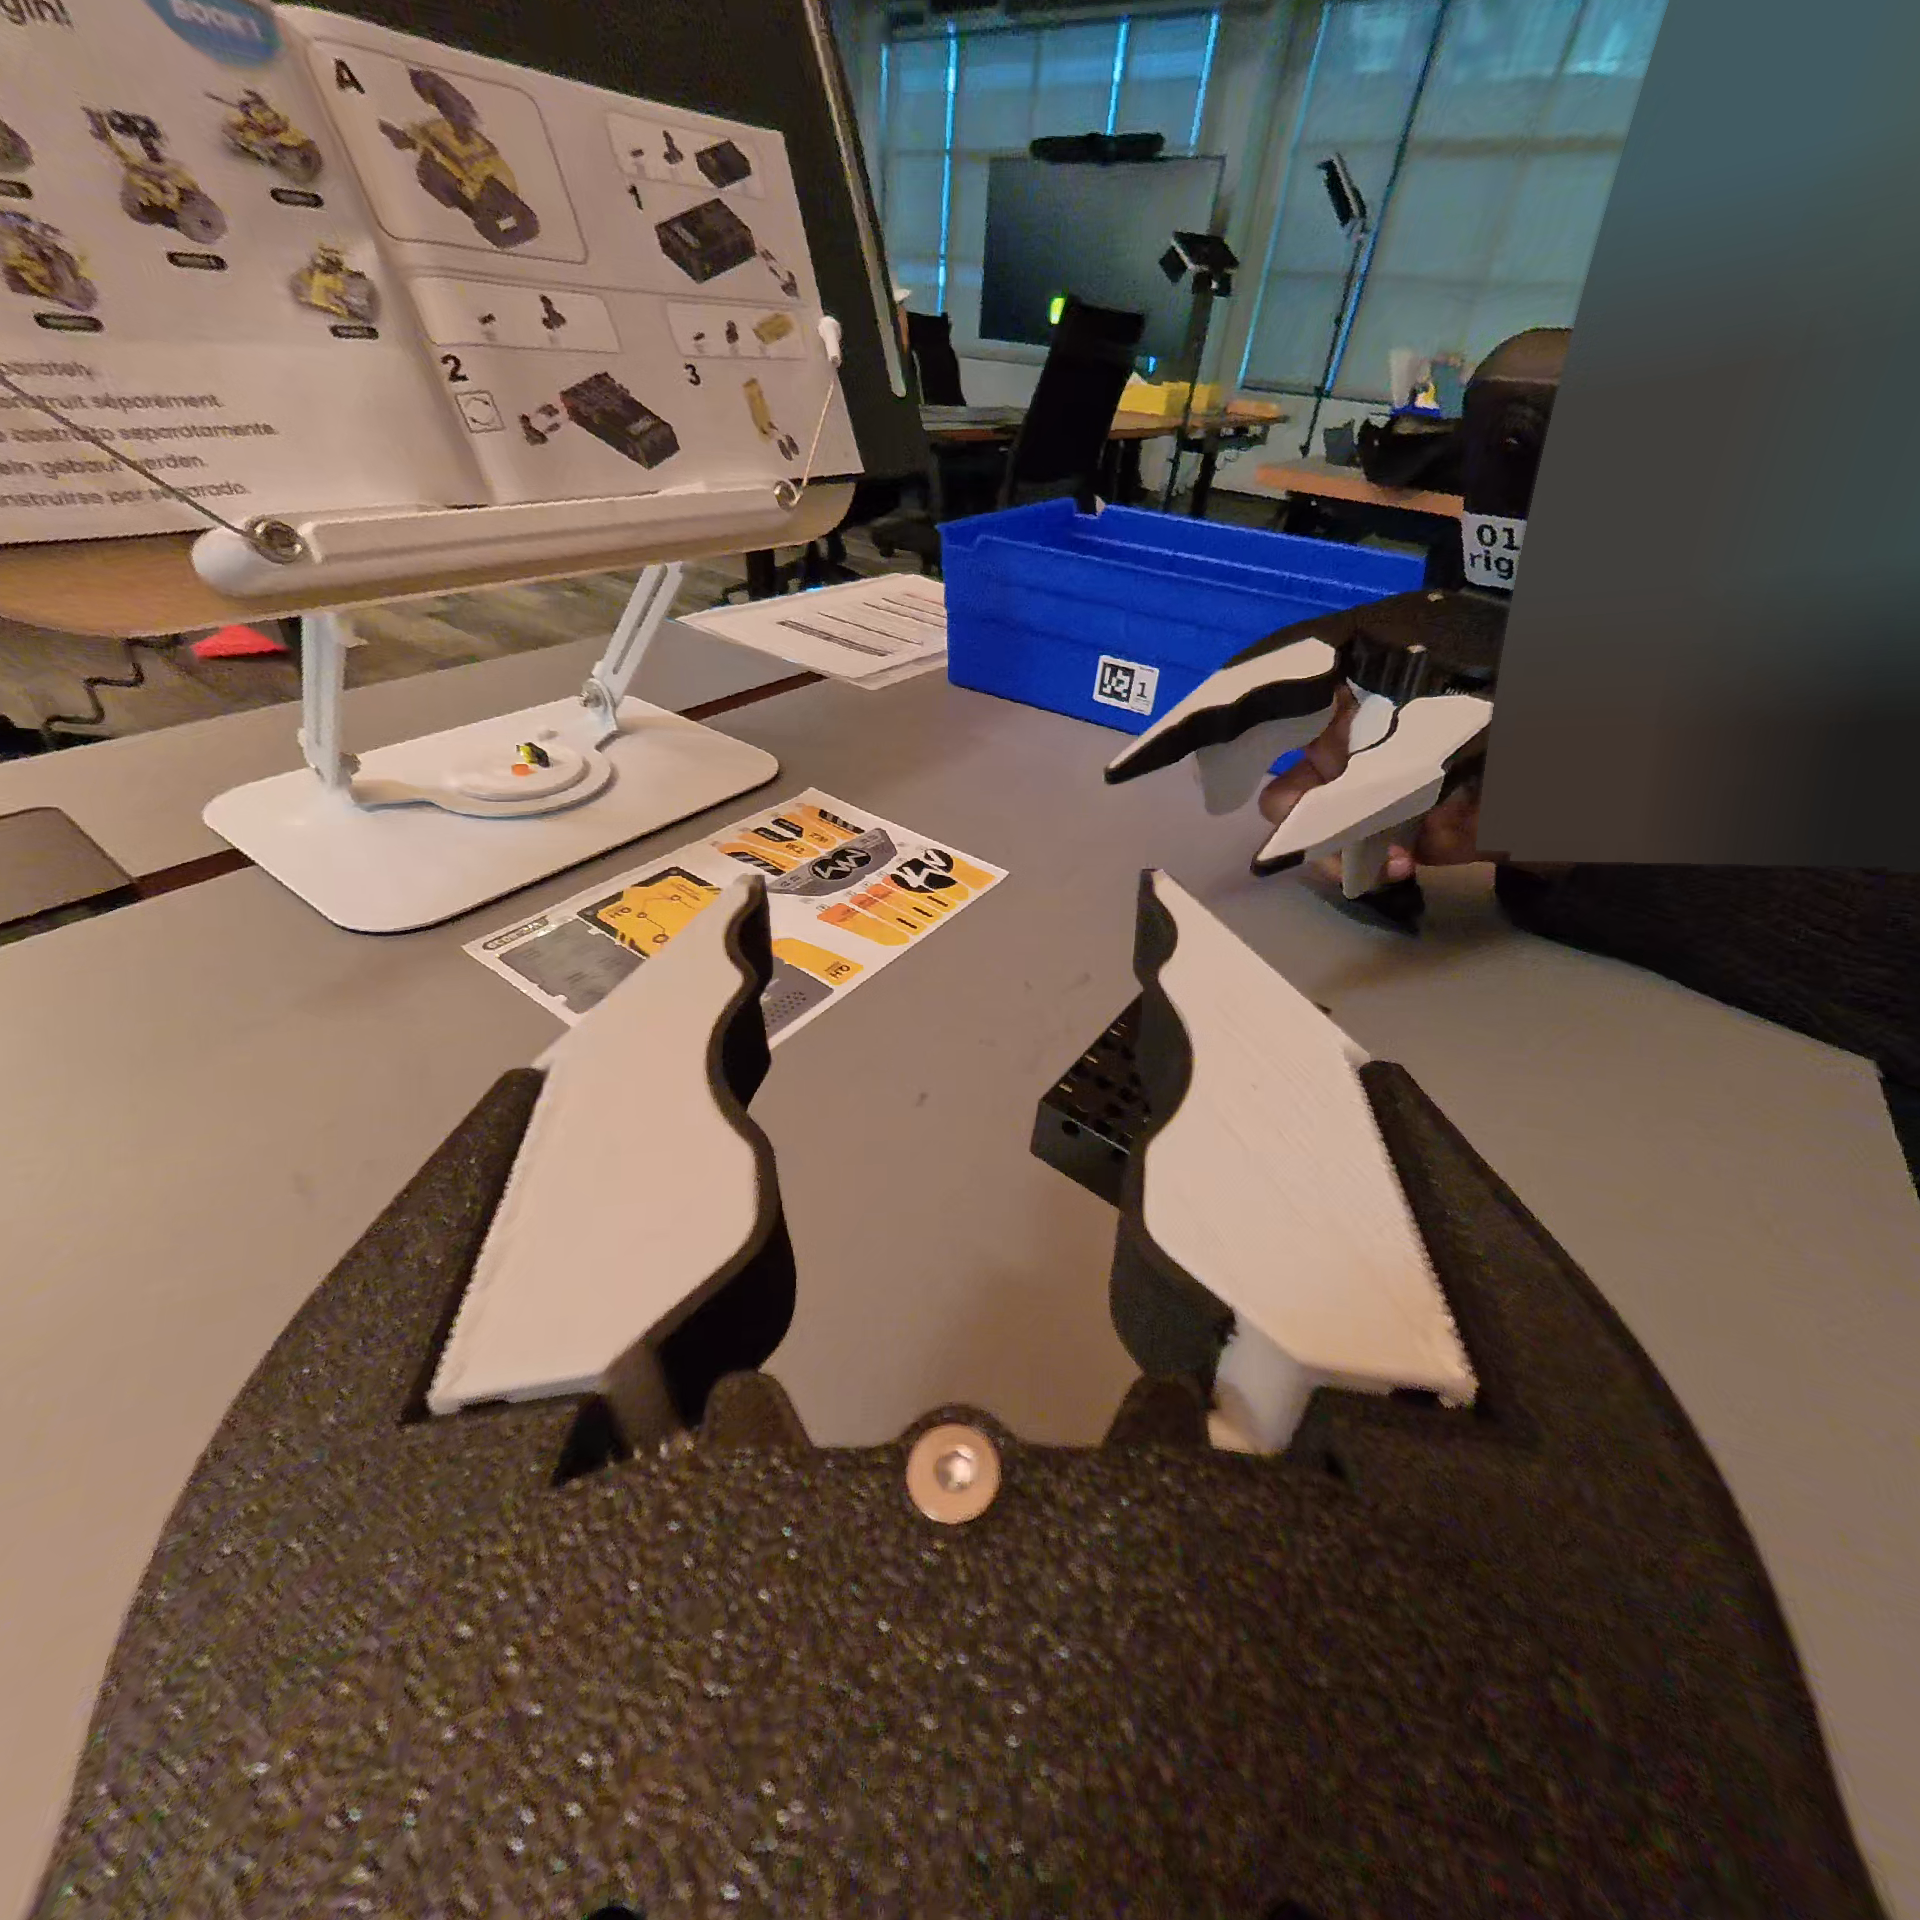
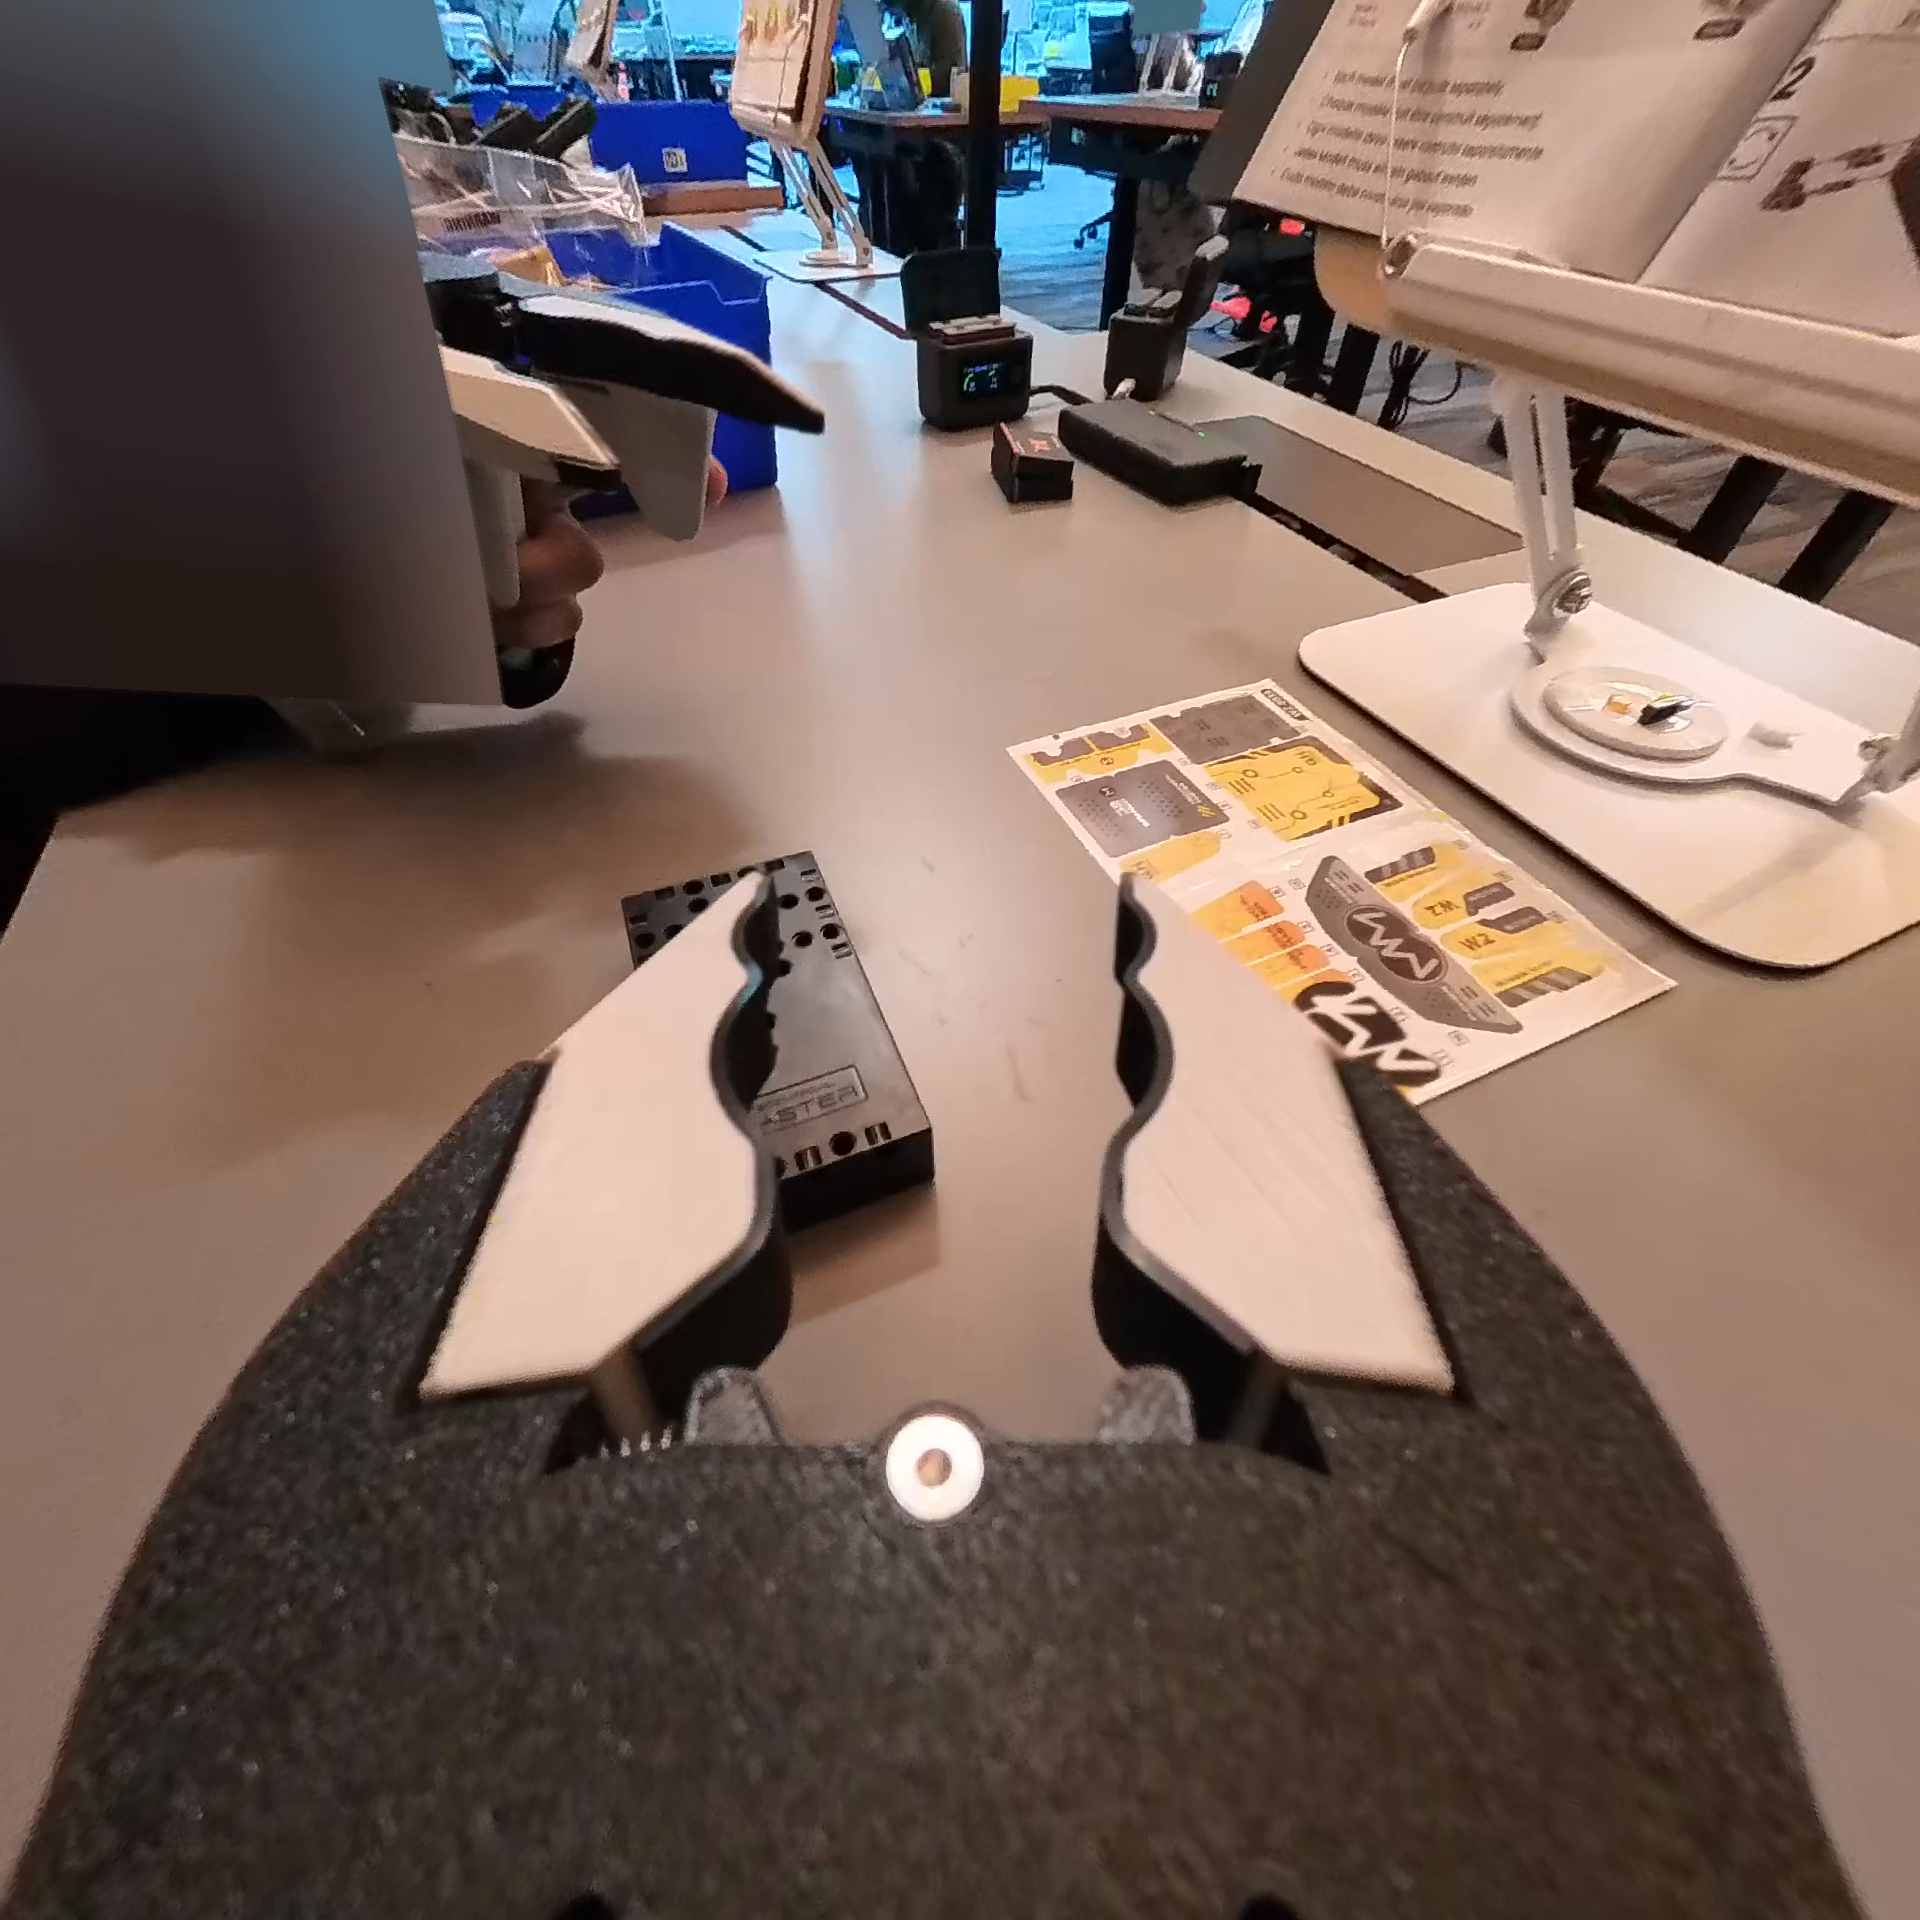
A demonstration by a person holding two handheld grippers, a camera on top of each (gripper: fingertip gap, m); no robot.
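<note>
Grey tabletop point(image 2: 831, 644) carries everything I see. White book stand point(image 1: 488, 821) at the far side holds an open instruction booklet point(image 1: 416, 270). Blue bin point(image 1: 1143, 613) sits at the far edge. Yellow-and-grey sticker sheet point(image 2: 1340, 883) lies flat just in front of the stand's base. Black perforated block point(image 2: 831, 1049) lies flat beside the sheet. My left claw point(image 1: 951, 894) hangs wide open, empty, the block just behind its right finger. My right claw point(image 2: 940, 894) is likewise spread wide, gripping nothing, its left finger over the block.
</note>
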